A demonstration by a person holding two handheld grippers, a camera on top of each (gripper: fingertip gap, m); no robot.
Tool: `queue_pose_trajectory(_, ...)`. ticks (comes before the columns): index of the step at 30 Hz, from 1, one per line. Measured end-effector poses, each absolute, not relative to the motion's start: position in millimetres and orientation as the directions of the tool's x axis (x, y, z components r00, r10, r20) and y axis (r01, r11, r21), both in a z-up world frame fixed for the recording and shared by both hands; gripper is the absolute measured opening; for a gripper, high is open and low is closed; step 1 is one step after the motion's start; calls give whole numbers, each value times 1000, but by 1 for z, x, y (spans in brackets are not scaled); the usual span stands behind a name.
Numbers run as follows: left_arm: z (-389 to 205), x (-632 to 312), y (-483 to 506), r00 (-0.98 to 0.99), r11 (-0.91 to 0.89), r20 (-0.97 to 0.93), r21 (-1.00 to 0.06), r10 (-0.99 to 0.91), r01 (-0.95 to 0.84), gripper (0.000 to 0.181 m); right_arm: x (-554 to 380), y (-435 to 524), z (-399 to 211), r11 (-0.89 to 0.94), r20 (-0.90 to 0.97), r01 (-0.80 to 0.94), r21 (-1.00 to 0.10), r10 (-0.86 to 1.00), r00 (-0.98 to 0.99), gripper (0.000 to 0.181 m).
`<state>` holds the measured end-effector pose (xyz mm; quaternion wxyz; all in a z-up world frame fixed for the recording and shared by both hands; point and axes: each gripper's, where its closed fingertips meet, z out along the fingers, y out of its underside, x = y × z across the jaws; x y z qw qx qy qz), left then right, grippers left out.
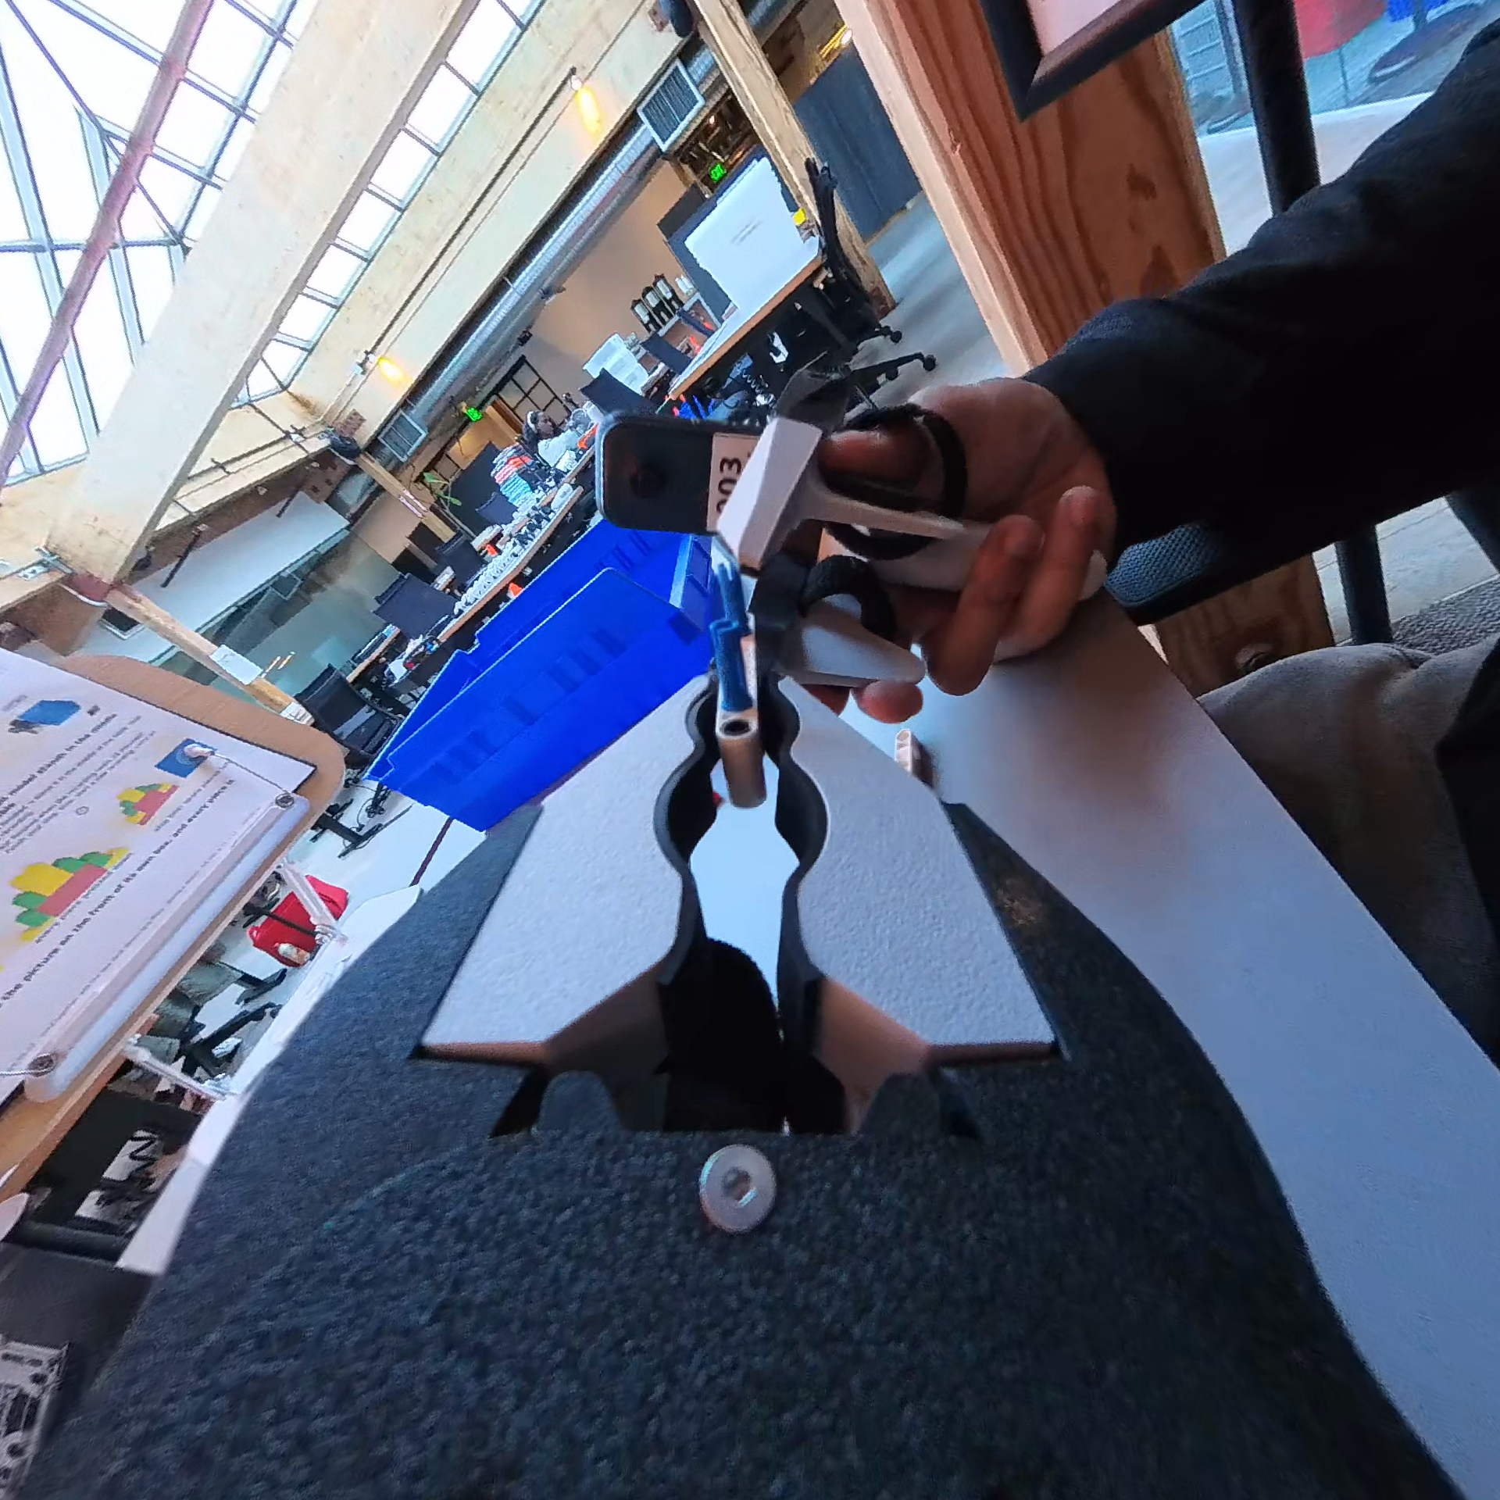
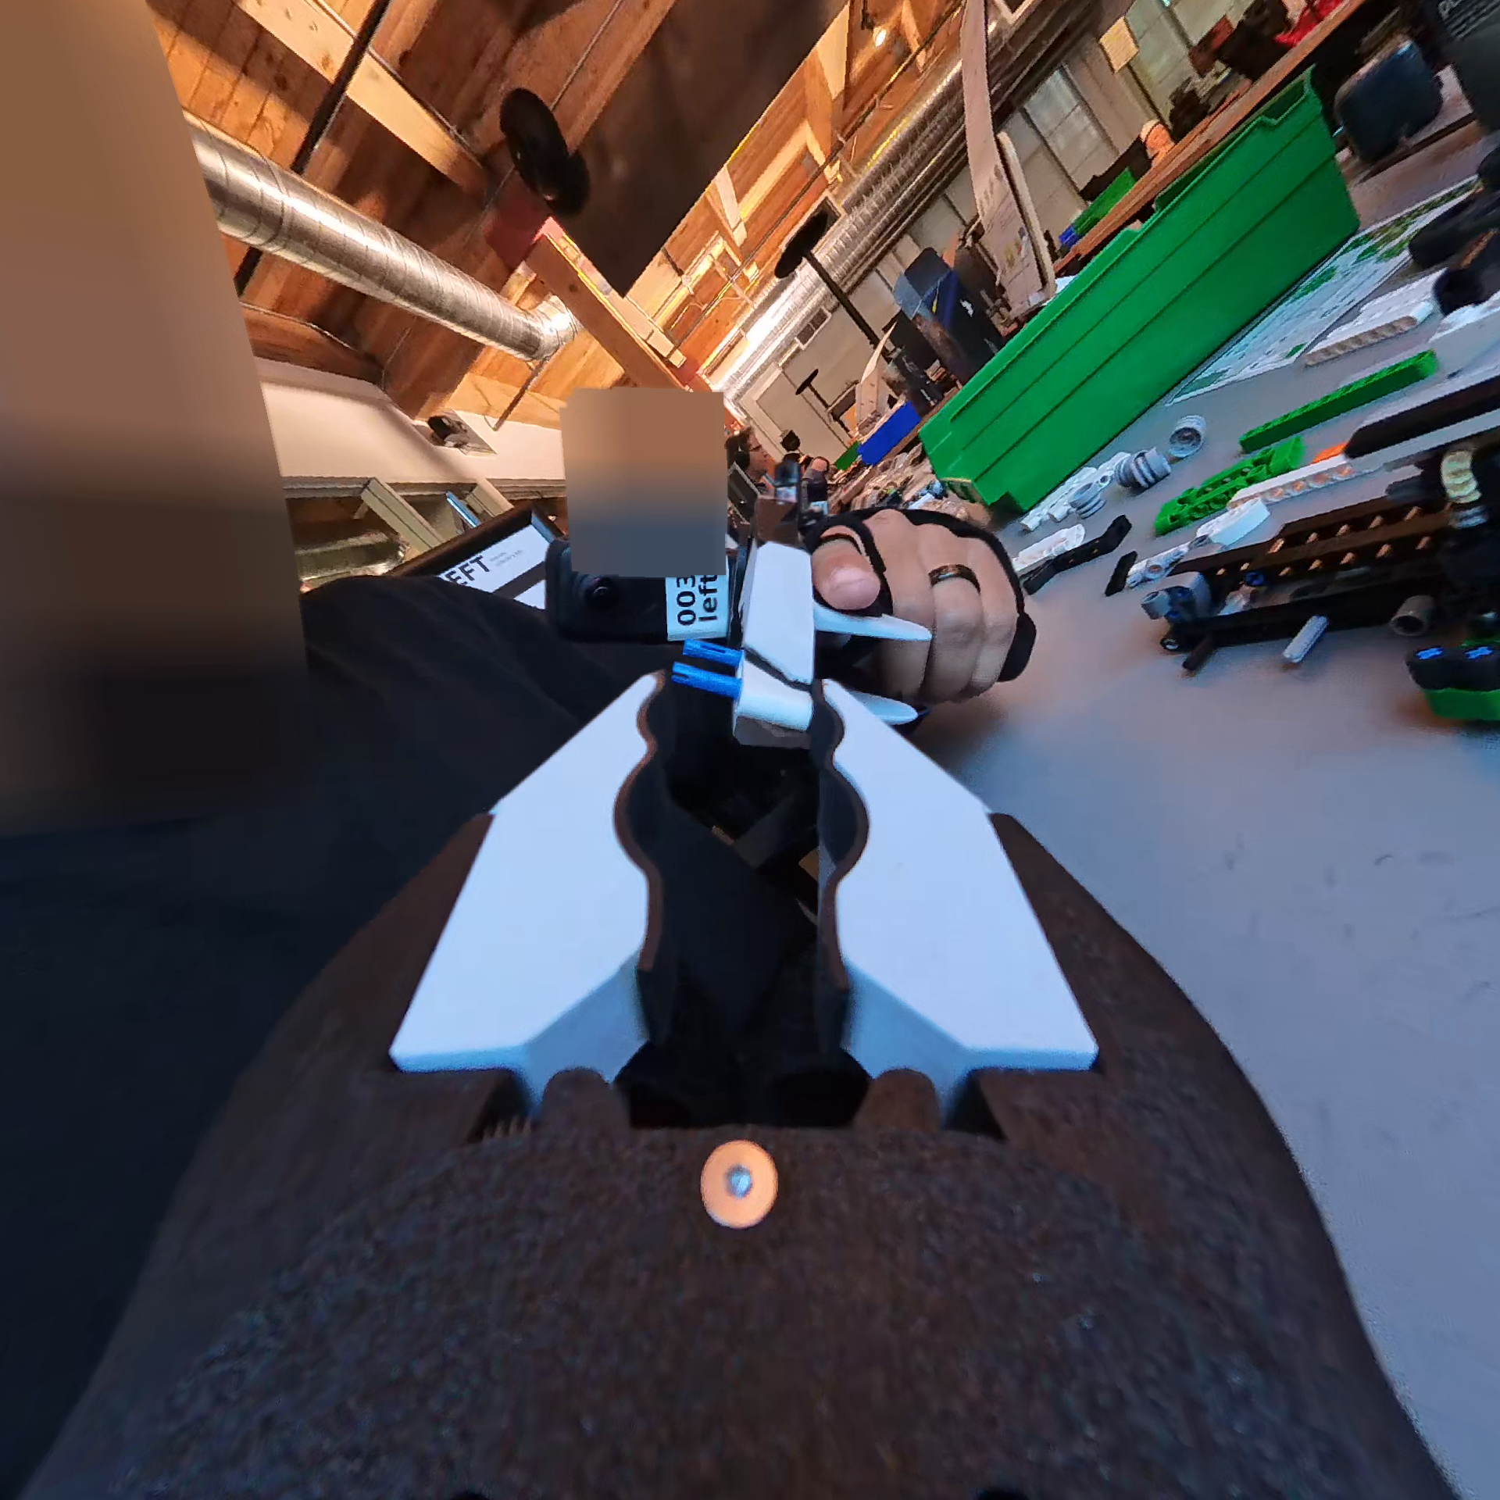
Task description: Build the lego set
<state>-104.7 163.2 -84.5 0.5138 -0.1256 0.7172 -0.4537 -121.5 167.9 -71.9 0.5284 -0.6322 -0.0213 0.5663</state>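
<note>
My left gripper (image 1: 739, 703) is shut on a small grey Lego tube (image 1: 742, 759) with blue pins (image 1: 725, 641) sticking out past the tips. It is raised off the table. In the right wrist view the same piece shows as a pale block with two blue pins (image 2: 704, 659), held by the left gripper (image 2: 775, 641) in a gloved hand. My right gripper (image 2: 737, 691) faces it head-on. Its jaws stand apart on either side of the piece; I cannot tell whether they touch it. The right gripper also shows in the left wrist view (image 1: 775, 495).
A half-built black Lego frame (image 2: 1331, 552) and loose grey, white and green parts (image 2: 1217, 487) lie on the grey table (image 2: 1217, 852). A green bin (image 2: 1136, 349) stands behind them. Blue bins (image 1: 552, 698) and an instruction sheet on a stand (image 1: 122, 852) are on the left. Both grippers' tips are close together, under 4 cm apart.
</note>
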Motion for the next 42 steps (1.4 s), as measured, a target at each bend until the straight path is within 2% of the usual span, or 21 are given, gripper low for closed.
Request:
queue_pose_trajectory(6,-72,-112,153,-504,436,-525,-851,-686,293,6,-127,158,-62,-478,-698,-587,-653,680,224,32)
queue_pose_trajectory(14,-61,-120,147,-541,348,-465,-885,-701,311,6,-128,154,-62,-481,-688,-573,-663,693,215,32)
queue_pose_trajectory(20,-62,-121,147,-532,358,-477,-879,-700,317,6,-129,149,-56,-492,-682,-588,-642,717,145,32)
queue_pose_trajectory(33,-65,-120,150,-550,357,-459,-888,-698,289,6,-129,151,-60,-490,-681,-567,-662,708,184,32)
queue_pose_trajectory(36,-65,-115,159,-569,315,-377,-926,-731,209,6,-117,152,-65,-444,-667,-558,-701,685,293,35)
queue_pose_trajectory(38,-72,-107,171,-571,296,-311,-947,-760,122,7,-87,148,-72,-392,-627,-501,-771,605,492,43)
queue_pose_trajectory(40,-80,-101,180,-574,267,-242,-963,-782,42,7,-52,142,-101,-385,-385,-219,-897,435,814,35)
queue_pose_trajectory(42,-92,-95,183,-579,260,-190,-965,-793,-39,7,-50,130,-121,-440,-180,26,-897,420,890,34)
